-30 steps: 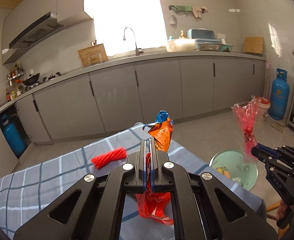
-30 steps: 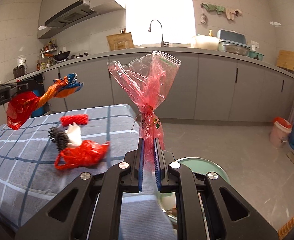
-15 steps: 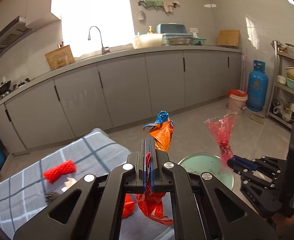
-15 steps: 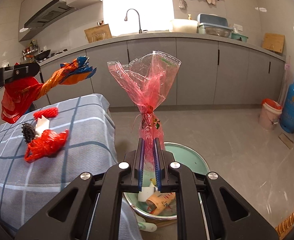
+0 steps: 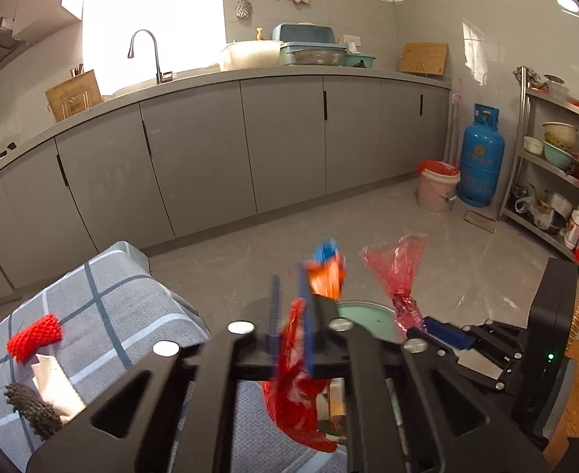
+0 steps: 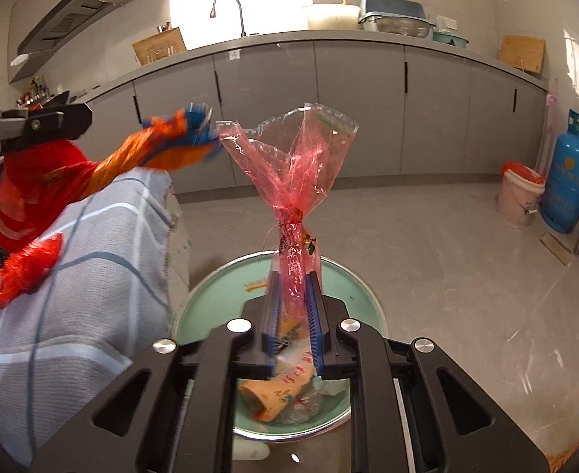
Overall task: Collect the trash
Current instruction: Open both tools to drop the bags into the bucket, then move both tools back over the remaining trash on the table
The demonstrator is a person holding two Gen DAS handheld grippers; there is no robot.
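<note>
Both wrappers (image 6: 293,213) now between parted jaws

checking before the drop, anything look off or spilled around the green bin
One oddity: a pale object lies on the floor beside the green bin, outside it. Leftover trash remains on the checked cloth.

Basin (image 6: 362,287) on floor just right of cloth-covered table (image 6: 104,276), wrappers inside; net pieces (image 5: 33,337) on table's left part; bucket (image 5: 436,191) and gas cylinder (image 5: 480,155) beyond at right, counter (image 5: 250,75) behind.
</note>
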